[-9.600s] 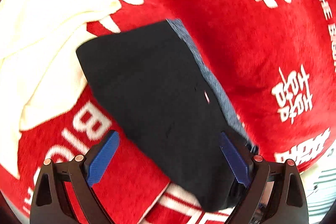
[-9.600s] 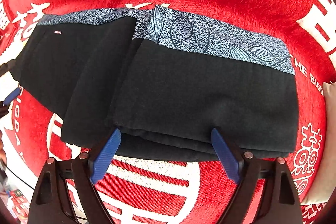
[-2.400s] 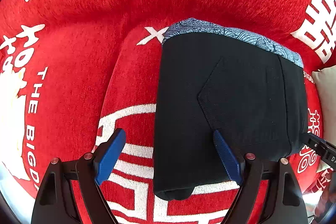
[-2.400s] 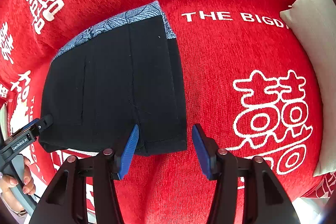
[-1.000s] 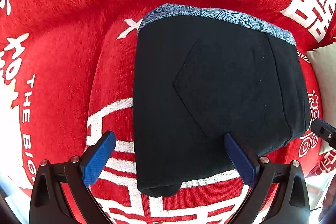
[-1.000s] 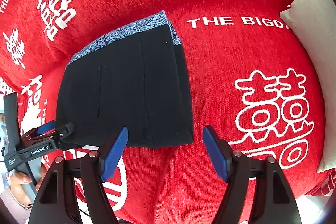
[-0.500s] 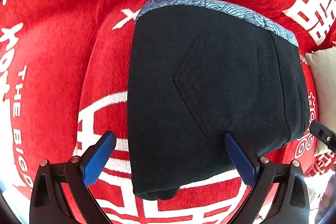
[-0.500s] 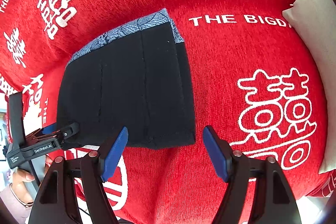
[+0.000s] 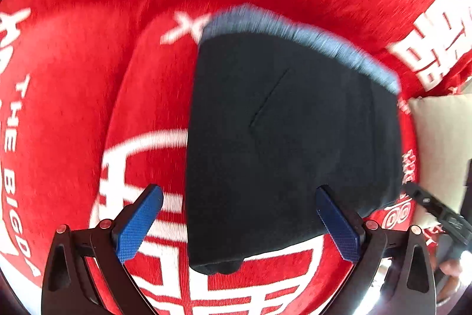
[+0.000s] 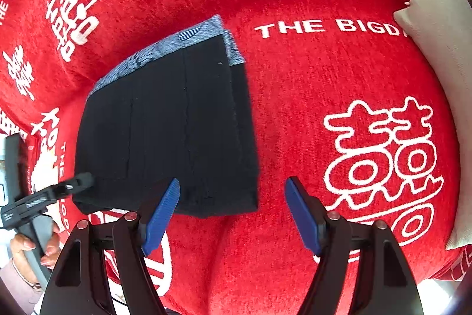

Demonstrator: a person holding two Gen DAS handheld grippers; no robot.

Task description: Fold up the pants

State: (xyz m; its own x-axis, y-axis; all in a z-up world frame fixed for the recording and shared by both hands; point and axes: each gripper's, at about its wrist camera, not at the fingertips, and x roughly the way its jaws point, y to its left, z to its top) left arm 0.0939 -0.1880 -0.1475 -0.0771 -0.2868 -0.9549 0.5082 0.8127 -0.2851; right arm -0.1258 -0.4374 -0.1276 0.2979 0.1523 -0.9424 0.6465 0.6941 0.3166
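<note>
The pants lie folded into a compact black stack with the blue patterned waistband at the far edge, on the red printed blanket; the likeliest mishap, as I judge it, is a blue finger catching the near edge of the stack and dragging the top layer out of line. The left gripper hangs over the near part of the stack, jaws wide apart and empty. The right gripper stands just as spread and empty, near the stack's near right corner, mostly over bare blanket.
</note>
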